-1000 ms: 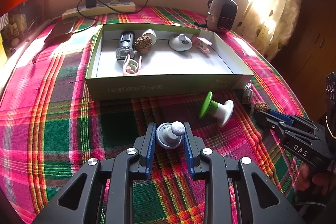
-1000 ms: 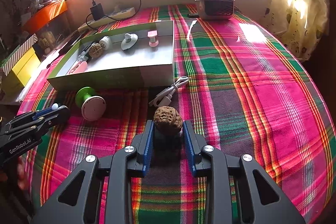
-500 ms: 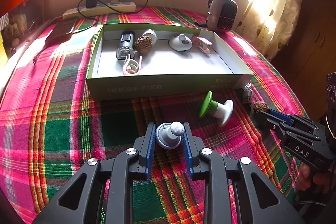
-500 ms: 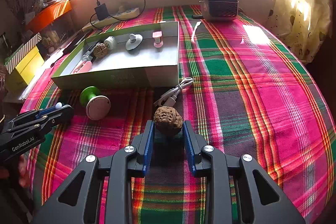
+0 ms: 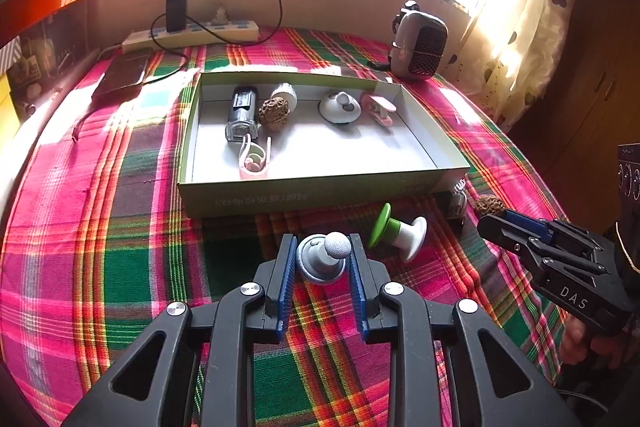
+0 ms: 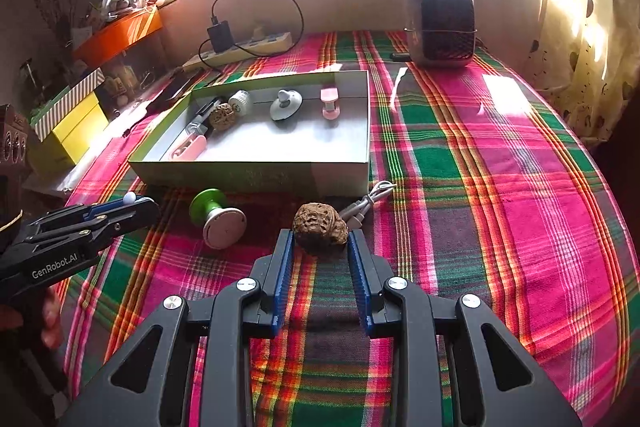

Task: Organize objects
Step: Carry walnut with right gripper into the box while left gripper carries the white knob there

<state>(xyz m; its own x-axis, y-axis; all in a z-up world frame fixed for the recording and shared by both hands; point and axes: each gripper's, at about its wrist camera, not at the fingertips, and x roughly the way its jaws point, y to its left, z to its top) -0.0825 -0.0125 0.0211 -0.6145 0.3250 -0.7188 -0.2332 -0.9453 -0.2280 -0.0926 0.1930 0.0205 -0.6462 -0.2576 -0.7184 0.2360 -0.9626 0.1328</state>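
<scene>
My left gripper (image 5: 322, 257) is shut on a small grey knob with a white ball top (image 5: 323, 257), held just above the plaid cloth in front of the green box (image 5: 320, 187). My right gripper (image 6: 320, 243) is shut on a brown walnut (image 6: 319, 227), also seen at the right edge of the left wrist view as the walnut (image 5: 490, 205). A green-and-white spool (image 5: 396, 231) lies on its side on the cloth between the two grippers. Inside the box lie a dark lighter (image 5: 241, 113), a second walnut (image 5: 274, 113), a grey dome piece (image 5: 340, 107), a pink spool (image 5: 380, 107) and a pink clip (image 5: 255, 157).
A white cable (image 6: 368, 205) lies by the box's near right corner. A small heater (image 6: 440, 23) stands at the back right, a power strip (image 6: 240, 51) with charger at the back. Yellow and orange boxes (image 6: 76, 123) stand off the left edge. A hand (image 5: 588, 343) holds the right gripper.
The left gripper's jaws came together slightly on the grey knob. The right wrist view has tilted a little, with the walnut still in the jaws.
</scene>
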